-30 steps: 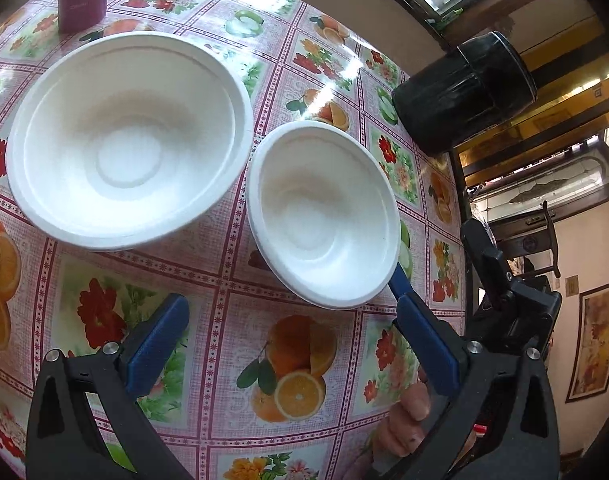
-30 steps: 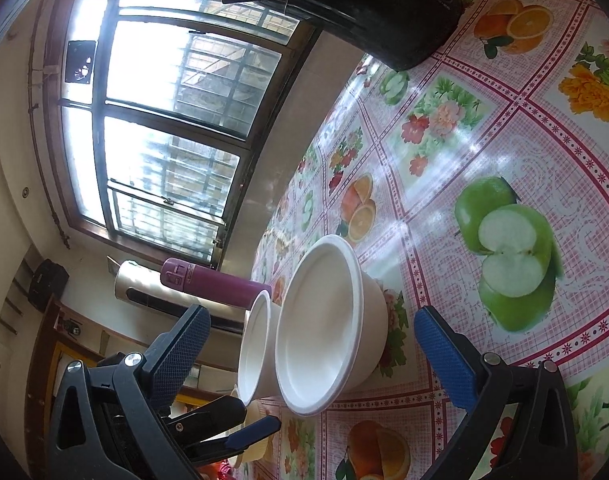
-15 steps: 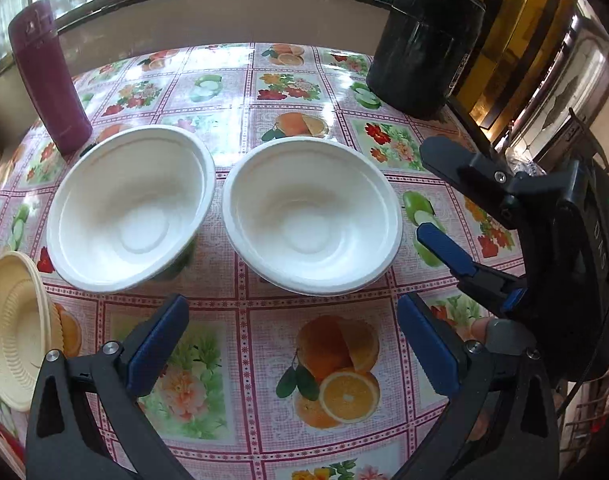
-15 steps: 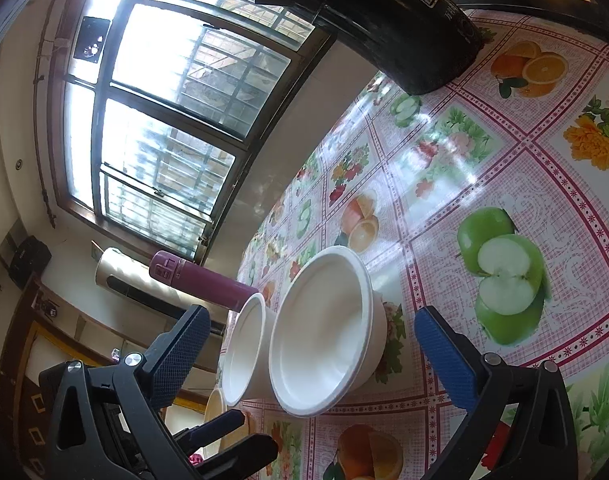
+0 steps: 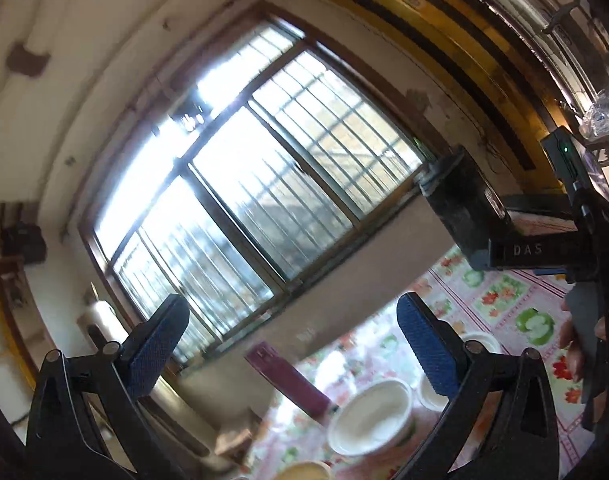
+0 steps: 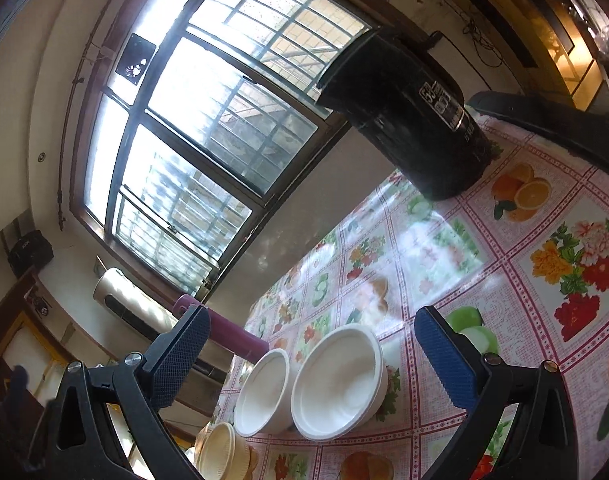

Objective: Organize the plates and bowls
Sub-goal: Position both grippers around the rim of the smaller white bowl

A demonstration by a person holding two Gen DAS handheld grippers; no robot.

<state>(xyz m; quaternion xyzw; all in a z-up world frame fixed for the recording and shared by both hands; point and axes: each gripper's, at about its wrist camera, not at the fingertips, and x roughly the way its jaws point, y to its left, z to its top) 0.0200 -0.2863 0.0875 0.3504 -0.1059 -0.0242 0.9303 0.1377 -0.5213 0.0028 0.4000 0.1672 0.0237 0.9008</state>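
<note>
The left gripper (image 5: pixel 292 344) is tipped upward, jaws spread wide and holding nothing. To its right, the right gripper (image 6: pixel 312 354) gapes equally wide, also holding nothing.

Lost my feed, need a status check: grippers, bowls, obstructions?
Left gripper and right gripper open, empty. Two white bowls side by side on table, untouched. Purple bottle behind them, not blocking.

"das" on the right tool's body (image 5: pixel 527 249)
</note>
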